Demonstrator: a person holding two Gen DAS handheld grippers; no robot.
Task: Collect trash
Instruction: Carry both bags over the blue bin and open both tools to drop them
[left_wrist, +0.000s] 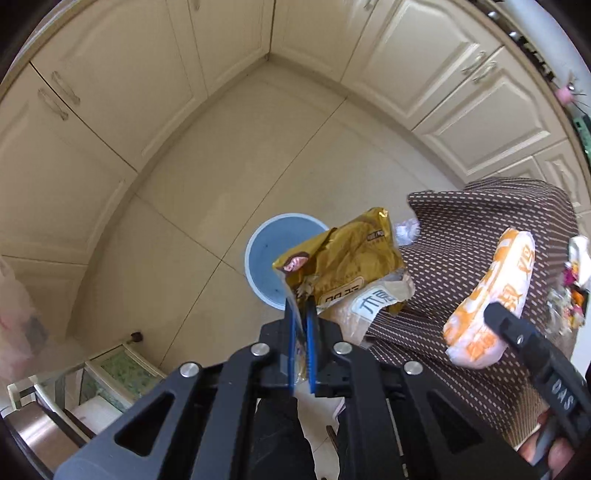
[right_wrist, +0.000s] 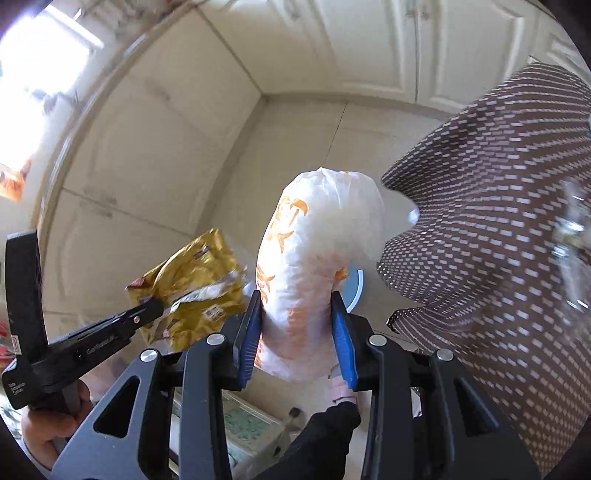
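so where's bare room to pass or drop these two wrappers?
Free: floor tiles between the cabinets and blue bin; the bin mouth is open on its left. Crowded: right side, where the dotted tablecloth edge, gold wrapper in the left gripper and orange-white bag in the right gripper bunch together.

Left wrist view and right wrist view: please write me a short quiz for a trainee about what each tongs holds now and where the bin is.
1. True or false: the left tongs grip a gold wrapper.
2. What do the right tongs hold? A) bottle B) white-orange bag C) nothing
3. Fill in: the blue bin stands on the ____.

Key: 1 true; 2 B; 3 floor.
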